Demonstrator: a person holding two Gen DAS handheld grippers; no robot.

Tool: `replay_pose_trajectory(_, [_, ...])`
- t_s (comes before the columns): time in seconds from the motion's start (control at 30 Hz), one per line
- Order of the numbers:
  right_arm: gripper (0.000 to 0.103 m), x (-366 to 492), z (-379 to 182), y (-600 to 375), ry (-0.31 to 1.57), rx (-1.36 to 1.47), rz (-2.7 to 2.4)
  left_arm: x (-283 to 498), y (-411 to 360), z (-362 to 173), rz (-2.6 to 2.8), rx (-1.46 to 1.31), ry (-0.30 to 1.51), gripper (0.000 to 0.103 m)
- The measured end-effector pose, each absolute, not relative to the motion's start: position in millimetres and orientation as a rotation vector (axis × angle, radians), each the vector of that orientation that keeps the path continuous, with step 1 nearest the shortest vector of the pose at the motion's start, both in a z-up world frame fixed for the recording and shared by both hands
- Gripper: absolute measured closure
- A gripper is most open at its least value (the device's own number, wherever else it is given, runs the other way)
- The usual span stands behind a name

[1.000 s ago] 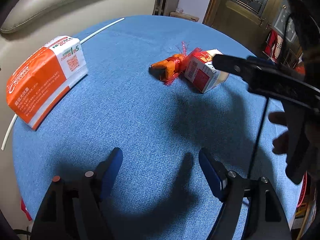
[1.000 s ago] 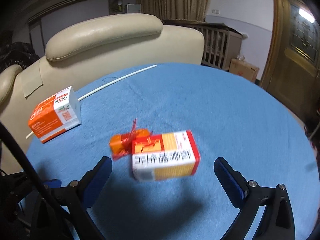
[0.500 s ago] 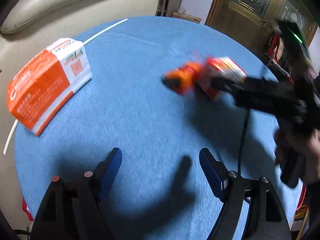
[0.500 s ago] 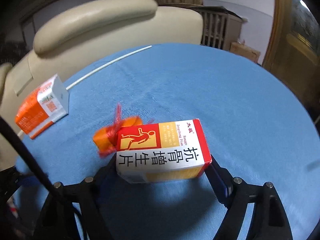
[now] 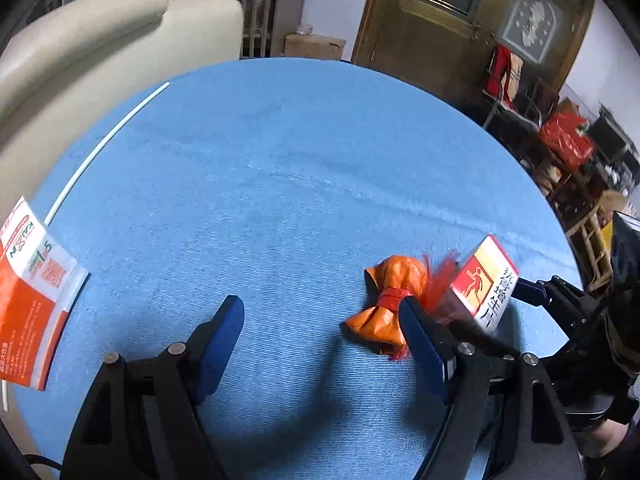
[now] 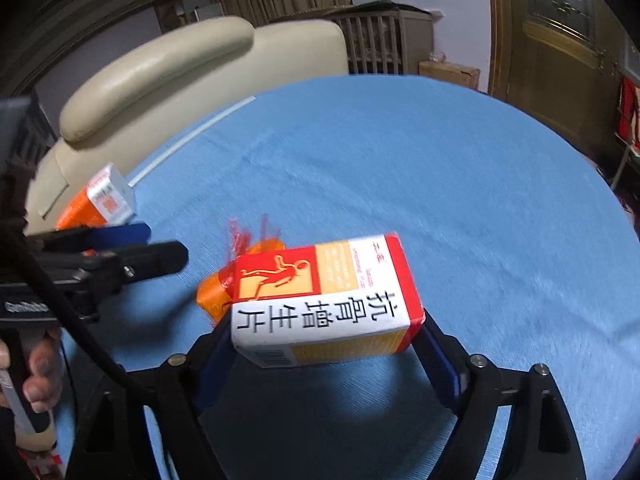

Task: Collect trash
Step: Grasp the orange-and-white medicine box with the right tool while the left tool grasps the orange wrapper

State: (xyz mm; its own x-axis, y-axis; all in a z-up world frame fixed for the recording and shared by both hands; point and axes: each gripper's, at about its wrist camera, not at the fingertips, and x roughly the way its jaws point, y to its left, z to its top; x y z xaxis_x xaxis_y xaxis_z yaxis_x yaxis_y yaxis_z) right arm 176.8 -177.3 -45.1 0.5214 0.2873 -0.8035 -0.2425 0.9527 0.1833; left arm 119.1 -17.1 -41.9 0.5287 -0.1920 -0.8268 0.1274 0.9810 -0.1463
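My right gripper [image 6: 320, 340] is shut on a red, white and yellow medicine box [image 6: 326, 300] and holds it a little above the blue table; the box also shows in the left wrist view [image 5: 482, 284]. An orange wrapped packet [image 5: 386, 300] tied with red lies on the cloth just beside the box, partly hidden behind it in the right wrist view [image 6: 218, 292]. My left gripper [image 5: 320, 320] is open and empty, its right finger close to the packet. An orange and white carton [image 5: 30, 304] lies at the table's left edge, also in the right wrist view [image 6: 100, 200].
A round table with a blue cloth [image 5: 280, 184] bears everything. A thin white rod [image 5: 100, 152] lies along its far left rim. A cream armchair [image 6: 180, 80] stands behind the table. A wooden door [image 5: 460, 32] and red clutter [image 5: 564, 140] are at the right.
My right gripper closed on the medicine box and lifted it toward me. My left gripper moved right and forward, so the orange packet now lies by its right finger.
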Motion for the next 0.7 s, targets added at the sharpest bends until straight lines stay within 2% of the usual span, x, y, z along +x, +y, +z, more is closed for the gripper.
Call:
replay_pose_trajectory(0.13, [0.006, 173, -53, -188, 0.982, 0.073, 0.31, 113, -20, -47, -0.187, -0.069, 1.005, 0.023])
replay_pose_trajectory(0.3, [0.003, 172, -48, -198, 0.938, 0.122, 0.338, 106, -29, -49, -0.2, -0.043, 1.011, 0.023])
replay_pose_trajectory(0.37, [0.003, 175, -49, -195, 0.94, 0.121, 0.369, 102, -39, -49, -0.214, -0.02, 1.014, 0.023])
replay_pose_trajectory(0.43, [0.015, 176, -47, -196, 0.94, 0.152, 0.379, 97, -48, -50, -0.214, -0.006, 1.018, 0.023])
replay_pose_trajectory(0.7, [0.014, 160, -45, -220, 0.931, 0.223, 0.337, 106, -82, -55, -0.265, 0.048, 1.043, 0.023])
